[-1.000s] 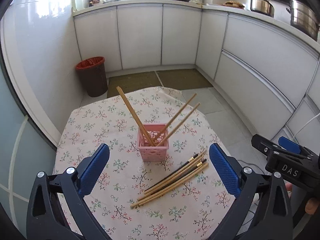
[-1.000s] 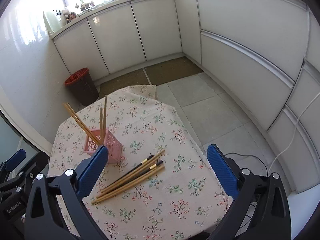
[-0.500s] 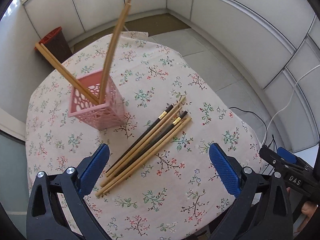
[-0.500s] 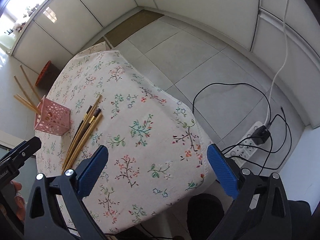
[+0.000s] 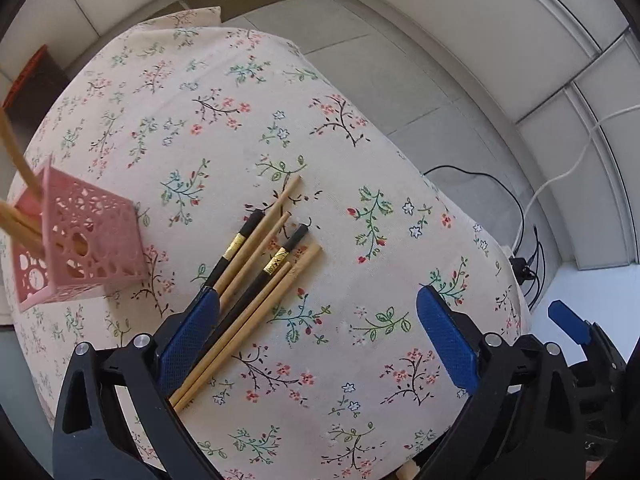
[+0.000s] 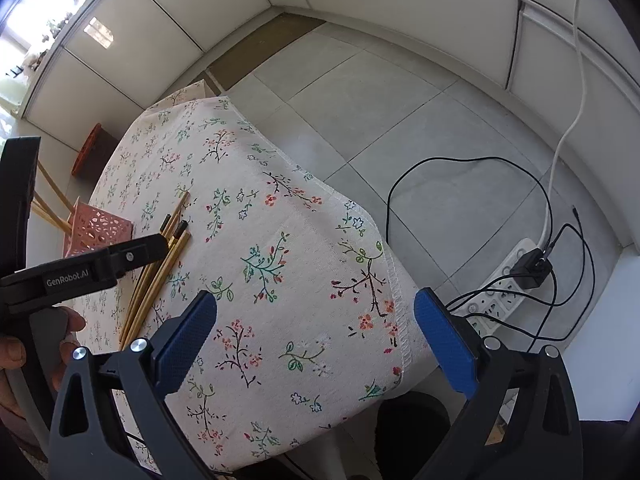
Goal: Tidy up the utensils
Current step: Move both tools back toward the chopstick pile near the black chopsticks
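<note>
Your left gripper hangs low over the floral tablecloth with its jaws spread wide and nothing between the pads. The loose chopsticks, several pale wooden ones and two black ones with gold bands, lie in a bundle on the cloth at centre-left of the left wrist view, slanting from lower left to upper right. Their near ends run under and just beside your left blue pad, so the bundle sits at the left edge of the jaw gap; the right blue pad is well apart from them, over bare cloth. The pink basket stands at the left edge of that view, just beside the bundle, with wooden chopsticks leaning out of it toward the upper left.

Your right gripper also has its jaws spread, gripping nothing, above the table's near corner at lower centre of the right wrist view. From there the chopsticks lie at middle left, well apart from its pads, partly hidden behind the left gripper's black body. A power strip with cables lies on the tiled floor at right.
</note>
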Tool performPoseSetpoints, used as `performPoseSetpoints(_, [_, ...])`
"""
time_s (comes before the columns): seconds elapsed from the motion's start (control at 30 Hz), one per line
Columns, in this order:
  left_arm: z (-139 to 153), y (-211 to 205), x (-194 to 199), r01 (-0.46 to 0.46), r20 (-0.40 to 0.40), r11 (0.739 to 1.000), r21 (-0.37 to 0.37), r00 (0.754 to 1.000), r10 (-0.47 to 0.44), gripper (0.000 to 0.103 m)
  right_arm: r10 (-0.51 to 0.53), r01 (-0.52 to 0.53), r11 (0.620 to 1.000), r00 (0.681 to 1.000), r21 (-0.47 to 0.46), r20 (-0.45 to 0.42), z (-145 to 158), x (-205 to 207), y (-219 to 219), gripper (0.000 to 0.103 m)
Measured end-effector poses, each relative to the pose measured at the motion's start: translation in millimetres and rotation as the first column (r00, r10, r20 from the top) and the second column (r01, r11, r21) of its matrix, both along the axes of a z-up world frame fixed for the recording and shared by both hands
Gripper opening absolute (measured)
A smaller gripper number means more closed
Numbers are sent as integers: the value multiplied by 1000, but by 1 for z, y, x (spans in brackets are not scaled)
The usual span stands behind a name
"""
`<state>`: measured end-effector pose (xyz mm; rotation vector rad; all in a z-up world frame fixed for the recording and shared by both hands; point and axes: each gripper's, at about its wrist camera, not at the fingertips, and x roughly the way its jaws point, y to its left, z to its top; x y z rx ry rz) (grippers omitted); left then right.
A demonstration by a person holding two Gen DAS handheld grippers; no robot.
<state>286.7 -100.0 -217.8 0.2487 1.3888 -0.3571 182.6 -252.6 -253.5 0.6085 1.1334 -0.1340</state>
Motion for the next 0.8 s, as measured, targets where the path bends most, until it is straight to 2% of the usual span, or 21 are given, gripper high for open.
performPoseSetpoints(0.03, [-3, -2, 2, 8, -10, 1000, 0, 1000, -8, 87, -10, 10, 1000, 1000, 13, -3, -1, 0, -2, 96])
performPoseSetpoints(0.1, [-11, -3, 7, 22, -50, 1000, -13, 999, -22, 67, -22, 22, 999, 1000, 27, -4, -2, 0, -4, 96])
performPoseSetpoints(0.2, [-21, -2, 11, 39, -72, 999, -10, 997, -39, 56, -25, 25, 999, 1000, 26, -4, -1, 0, -4, 96])
performPoseSetpoints(0.6, [-31, -12, 20, 120, -63, 992, -23, 991, -121, 39, -43, 44, 998, 999, 46, -33, -9, 1, -10, 96])
performPoseSetpoints(0.73, [-42, -22, 19, 157, -68, 987, 16, 985, -156, 38, -45, 47, 998, 998, 39, -35, -9, 1, -10, 96])
performPoseSetpoints(0.77, [-41, -23, 18, 168, -55, 985, 20, 984, -167, 36, -47, 48, 998, 998, 37, -33, -9, 1, -11, 96])
performPoseSetpoints(0.8, [-41, -23, 17, 172, -45, 985, 32, 984, -171, 30, -49, 51, 998, 998, 35, -32, -9, 1, -11, 96])
